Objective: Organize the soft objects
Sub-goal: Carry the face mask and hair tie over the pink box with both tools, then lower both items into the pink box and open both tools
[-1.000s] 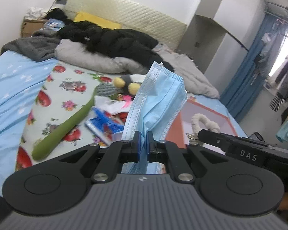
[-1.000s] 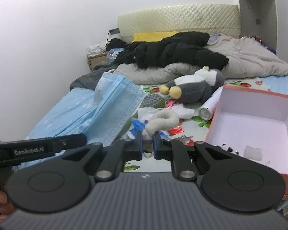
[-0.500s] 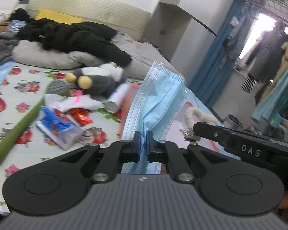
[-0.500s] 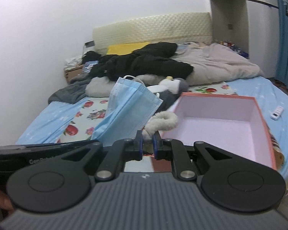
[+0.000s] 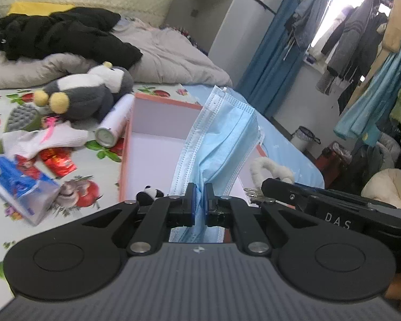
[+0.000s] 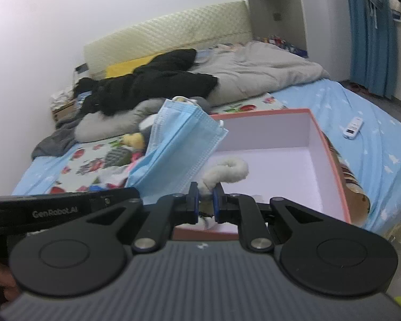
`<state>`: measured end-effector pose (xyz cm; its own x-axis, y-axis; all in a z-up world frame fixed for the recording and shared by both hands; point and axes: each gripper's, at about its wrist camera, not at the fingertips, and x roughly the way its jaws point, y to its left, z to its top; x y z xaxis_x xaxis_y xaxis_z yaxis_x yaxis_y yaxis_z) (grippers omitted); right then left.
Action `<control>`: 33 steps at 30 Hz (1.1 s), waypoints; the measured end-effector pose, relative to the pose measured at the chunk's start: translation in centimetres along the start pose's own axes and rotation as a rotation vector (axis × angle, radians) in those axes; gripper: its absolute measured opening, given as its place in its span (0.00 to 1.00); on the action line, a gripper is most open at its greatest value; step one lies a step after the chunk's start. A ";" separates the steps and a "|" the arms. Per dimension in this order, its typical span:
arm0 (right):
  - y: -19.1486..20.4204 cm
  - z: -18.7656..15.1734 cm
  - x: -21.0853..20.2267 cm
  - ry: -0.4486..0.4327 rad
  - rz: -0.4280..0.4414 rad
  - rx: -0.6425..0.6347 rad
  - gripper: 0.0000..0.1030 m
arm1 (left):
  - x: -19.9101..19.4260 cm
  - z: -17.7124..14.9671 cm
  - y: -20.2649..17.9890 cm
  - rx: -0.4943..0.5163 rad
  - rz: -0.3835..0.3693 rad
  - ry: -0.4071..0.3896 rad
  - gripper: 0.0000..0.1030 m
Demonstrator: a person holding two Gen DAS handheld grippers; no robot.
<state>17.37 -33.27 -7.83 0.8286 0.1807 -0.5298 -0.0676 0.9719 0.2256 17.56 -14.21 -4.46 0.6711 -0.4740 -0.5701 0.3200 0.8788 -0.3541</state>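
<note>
While our left tongs [image 5: 199,196] stayed pinched narrow on the crumpled bottom of a blue face mask [image 5: 222,139], the mask stood up above the near end of the pink box [image 5: 157,123]. Just beside them, our right tongs [image 6: 205,198] were clamped on one end of a fluffy white loop [image 6: 227,171], which curled over the box's pale floor. A small panda toy [image 5: 149,194] sat at the box's near left corner. Left of the box, on the fruit-print bed sheet [image 5: 93,160], lay a tissue pack [image 5: 21,190], red wrappers [image 5: 57,160], a white sock [image 5: 42,141] and a white cylinder [image 5: 115,123]. Beyond them rested a grey penguin plush [image 5: 85,93], then a black jacket [image 5: 56,37] on the grey duvet [image 5: 171,56].
</note>
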 end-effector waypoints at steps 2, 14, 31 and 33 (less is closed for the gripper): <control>-1.3 0.4 1.3 0.012 -0.016 0.014 0.13 | 2.1 0.7 0.0 0.005 -0.006 0.020 0.07; -6.9 0.8 9.2 0.148 -0.056 0.068 0.14 | 14.3 4.5 0.2 -0.007 -0.002 0.142 0.07; -11.2 -0.9 15.3 0.308 -0.087 0.166 0.28 | 26.8 4.7 1.9 0.035 0.069 0.318 0.32; -11.3 -0.8 15.1 0.295 -0.090 0.170 0.35 | 27.0 4.7 2.4 0.010 0.051 0.325 0.32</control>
<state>30.20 -41.38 -18.99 0.6293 0.1558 -0.7614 0.1123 0.9512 0.2875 39.58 -24.65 -17.26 0.4386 -0.4209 -0.7940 0.2995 0.9015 -0.3125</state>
